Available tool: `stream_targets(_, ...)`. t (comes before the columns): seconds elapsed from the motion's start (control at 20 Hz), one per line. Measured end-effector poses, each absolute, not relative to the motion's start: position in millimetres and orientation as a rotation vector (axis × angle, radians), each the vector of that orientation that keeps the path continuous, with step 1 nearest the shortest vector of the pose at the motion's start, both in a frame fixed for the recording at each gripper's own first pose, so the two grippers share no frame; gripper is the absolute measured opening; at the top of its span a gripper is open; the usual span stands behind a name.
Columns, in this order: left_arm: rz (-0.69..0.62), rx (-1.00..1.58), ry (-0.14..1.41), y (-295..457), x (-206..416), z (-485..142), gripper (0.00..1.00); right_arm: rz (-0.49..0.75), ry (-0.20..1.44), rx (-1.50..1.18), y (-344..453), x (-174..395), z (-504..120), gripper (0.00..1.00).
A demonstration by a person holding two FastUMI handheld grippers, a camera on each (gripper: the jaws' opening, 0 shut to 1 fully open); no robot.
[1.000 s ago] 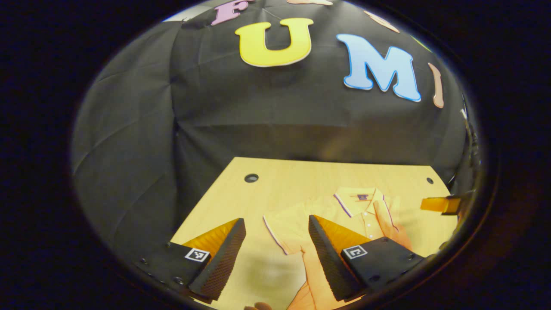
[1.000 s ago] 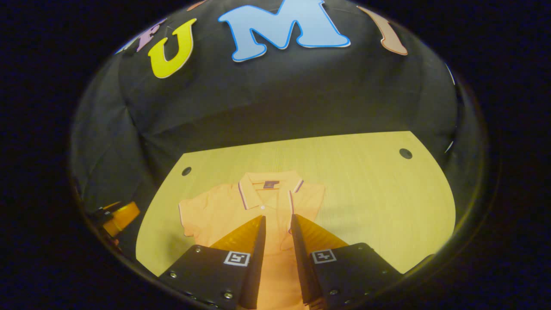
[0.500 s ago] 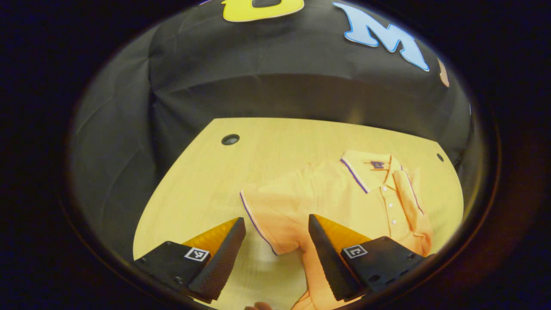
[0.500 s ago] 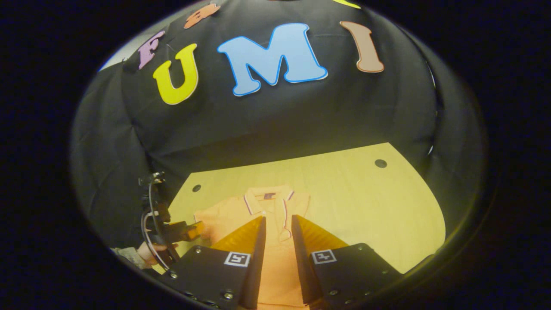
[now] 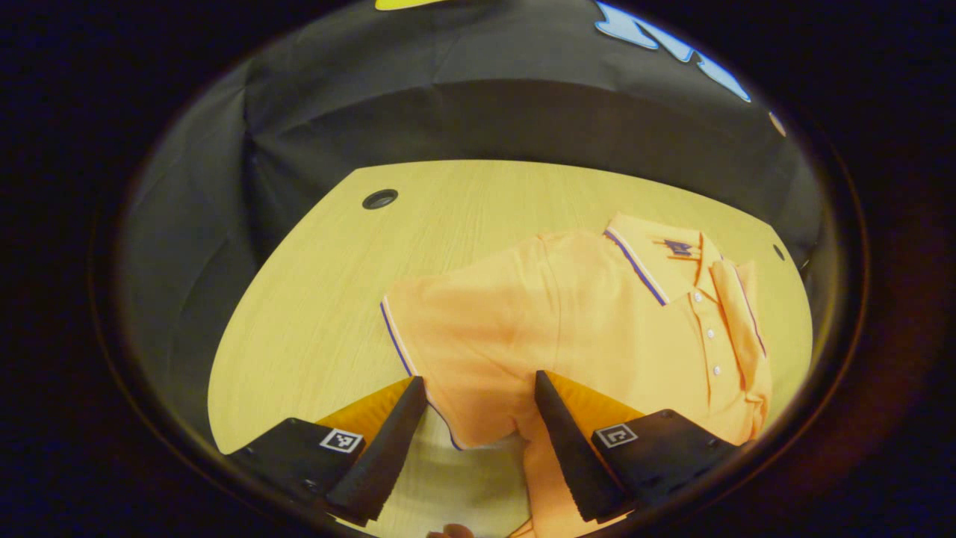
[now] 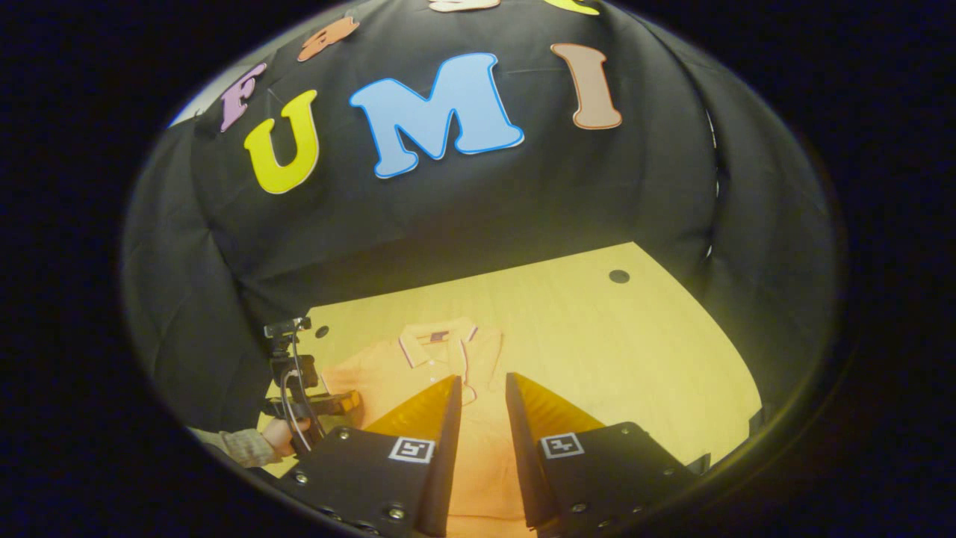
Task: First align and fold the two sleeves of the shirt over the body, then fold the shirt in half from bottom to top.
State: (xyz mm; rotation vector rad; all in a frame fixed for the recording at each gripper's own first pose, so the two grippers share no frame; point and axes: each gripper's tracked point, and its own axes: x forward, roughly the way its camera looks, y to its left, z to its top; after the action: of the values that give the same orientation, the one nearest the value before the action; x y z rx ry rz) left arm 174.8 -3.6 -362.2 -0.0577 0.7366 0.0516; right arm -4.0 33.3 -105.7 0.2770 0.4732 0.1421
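Flat on wooden table [image 5: 463, 202]: orange shirt [image 5: 597, 321].

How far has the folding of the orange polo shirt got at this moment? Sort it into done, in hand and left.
Done: on the orange polo shirt one sleeve already lies folded over the buttoned front. In hand: the left gripper, jaws open, straddles the purple-trimmed hem of the other sleeve, which lies spread on the wooden table. Left: fold that sleeve in, then fold bottom to top. The right gripper hovers above the body.
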Motion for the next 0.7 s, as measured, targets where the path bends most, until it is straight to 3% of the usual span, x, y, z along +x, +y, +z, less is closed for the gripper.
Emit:
stream_targets(0.3,0.062,-0.088,0.734,-7.6,175.1,-364.0,0.95,0.137,0.486,0.285,28.6,-2.2,-110.8,0.37)
stream_targets(0.35,0.062,-0.084,0.726,-9.6,177.4,-362.5,0.90,0.138,0.490,0.287,28.0,-3.2,-112.7,0.37)
stream_targets(0.45,0.067,-0.085,0.715,-16.1,181.3,-361.7,0.56,0.137,0.500,0.288,26.4,-5.4,-116.5,0.37)
stream_targets(0.65,0.075,-0.070,0.717,-23.6,183.6,-359.9,0.13,0.129,0.509,0.290,20.4,-8.8,-120.2,0.37)
stream_targets(0.7,0.073,-0.061,0.715,-24.3,184.6,-360.2,0.13,0.125,0.511,0.288,18.3,-8.9,-121.5,0.37)
